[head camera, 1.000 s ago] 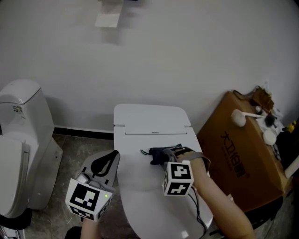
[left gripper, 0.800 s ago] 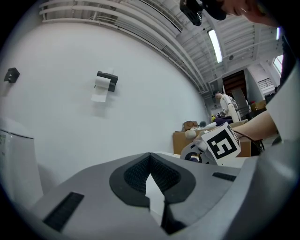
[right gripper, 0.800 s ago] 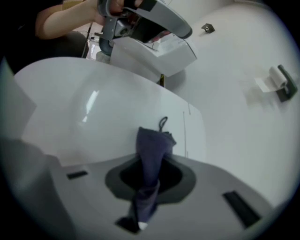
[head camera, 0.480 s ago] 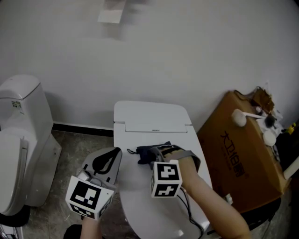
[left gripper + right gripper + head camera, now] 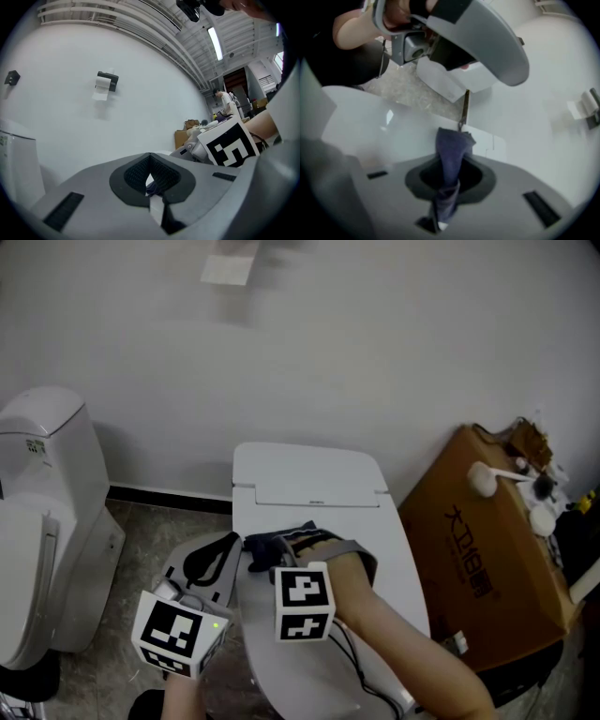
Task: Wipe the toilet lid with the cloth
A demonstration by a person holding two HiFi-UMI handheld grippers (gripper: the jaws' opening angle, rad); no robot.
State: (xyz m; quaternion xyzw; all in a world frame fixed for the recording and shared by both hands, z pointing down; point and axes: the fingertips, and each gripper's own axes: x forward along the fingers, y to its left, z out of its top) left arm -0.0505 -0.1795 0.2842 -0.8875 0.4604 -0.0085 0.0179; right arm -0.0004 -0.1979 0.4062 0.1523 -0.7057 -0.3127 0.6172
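A white toilet stands in the middle of the head view, its lid [image 5: 323, 521] down. My right gripper [image 5: 281, 551] lies over the lid's left part, shut on a dark blue cloth [image 5: 265, 546] that rests on the lid. In the right gripper view the cloth [image 5: 451, 150] is pinched between the jaws and hangs onto the lid [image 5: 365, 126]. My left gripper [image 5: 231, 547] hovers just off the lid's left edge, close to the cloth, jaws shut with nothing in them. The left gripper view shows its pads [image 5: 136, 174] meeting.
A second white toilet [image 5: 42, 512] stands at the left, a strip of stone floor [image 5: 155, 535] between the two. A brown cardboard box [image 5: 478, 554] with brushes [image 5: 487, 474] on top crowds the right side. A paper holder [image 5: 106, 83] hangs on the white wall.
My right gripper has slid the cloth leftward across the lid, ending near the left edge beside the left gripper. The left gripper has stayed almost still.
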